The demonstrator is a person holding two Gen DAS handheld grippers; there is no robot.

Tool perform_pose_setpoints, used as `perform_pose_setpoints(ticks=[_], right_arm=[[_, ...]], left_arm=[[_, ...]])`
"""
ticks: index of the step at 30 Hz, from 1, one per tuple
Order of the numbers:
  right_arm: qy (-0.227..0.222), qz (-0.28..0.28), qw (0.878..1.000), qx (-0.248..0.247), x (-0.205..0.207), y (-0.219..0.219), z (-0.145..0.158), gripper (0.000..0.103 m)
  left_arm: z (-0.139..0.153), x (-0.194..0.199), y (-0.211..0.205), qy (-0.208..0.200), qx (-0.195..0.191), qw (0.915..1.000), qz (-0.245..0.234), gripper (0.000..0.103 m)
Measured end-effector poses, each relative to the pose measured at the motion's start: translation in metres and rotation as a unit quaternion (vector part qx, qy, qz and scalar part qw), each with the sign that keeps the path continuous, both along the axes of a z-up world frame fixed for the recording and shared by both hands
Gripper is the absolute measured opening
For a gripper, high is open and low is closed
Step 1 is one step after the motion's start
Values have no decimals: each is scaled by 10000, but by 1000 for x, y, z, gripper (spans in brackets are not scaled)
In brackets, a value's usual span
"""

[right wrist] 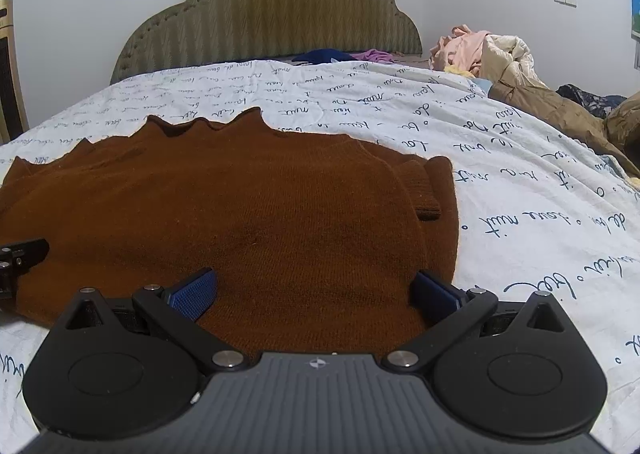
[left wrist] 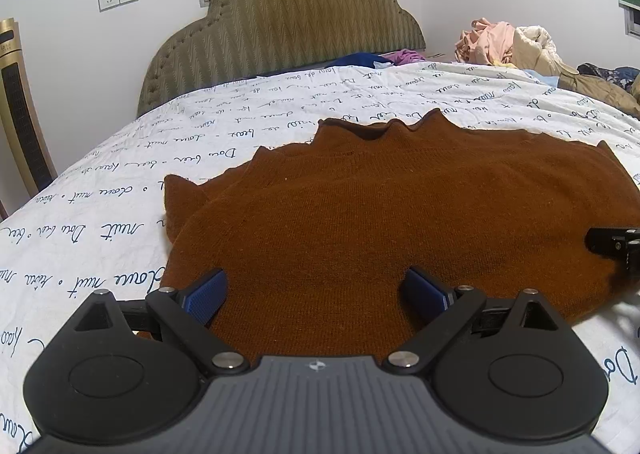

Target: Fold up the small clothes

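A rust-brown knitted sweater (left wrist: 380,214) lies spread on the bed, on a white quilt printed with dark handwriting (left wrist: 100,230), with its hem toward the cameras and its scalloped collar toward the olive padded headboard (left wrist: 288,26). Both sleeves look already folded in over the body; the ribbed cuff (right wrist: 428,202) of one shows on the right side.

The knit looks soft, limp and light, with a slightly fuzzy face that should grip rather than slide; it will likely sag and stretch if lifted by one point. The best hold is probably the two hem corners, pinched through all layers.

The left claw (left wrist: 316,290) hovers low over the near hem, its blue pads spread wide and gripping nothing. The right claw (right wrist: 314,290) does the same beside it, equally released and empty.

Count: one sweater being worked, two claws, one heap of pink and cream clothes (right wrist: 480,50) well apart near the far right of the bed, plus a few darker garments beside the headboard
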State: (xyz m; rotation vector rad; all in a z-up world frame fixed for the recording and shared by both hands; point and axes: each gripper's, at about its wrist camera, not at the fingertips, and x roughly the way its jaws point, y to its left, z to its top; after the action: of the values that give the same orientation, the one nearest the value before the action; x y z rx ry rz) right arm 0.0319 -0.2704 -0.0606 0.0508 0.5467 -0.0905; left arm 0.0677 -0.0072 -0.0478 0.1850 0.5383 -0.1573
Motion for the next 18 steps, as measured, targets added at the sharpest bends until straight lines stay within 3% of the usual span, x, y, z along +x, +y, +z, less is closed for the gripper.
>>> perform_pose_setpoints(ticks=[8,15,18], right_arm=[[19,-1,10000,-20,0,-1,-1,103],[-232,-83,9995,201,-10,-7,8,103],[-365,-91,9987,349,-16,-6,18,103]], left_arm=[[6,-4,2,-103,-21,9999,-22,97],[47,-3,31,-499,-173,9985,-108,97],[60,18,55,-253,-440,9987,-32,97]])
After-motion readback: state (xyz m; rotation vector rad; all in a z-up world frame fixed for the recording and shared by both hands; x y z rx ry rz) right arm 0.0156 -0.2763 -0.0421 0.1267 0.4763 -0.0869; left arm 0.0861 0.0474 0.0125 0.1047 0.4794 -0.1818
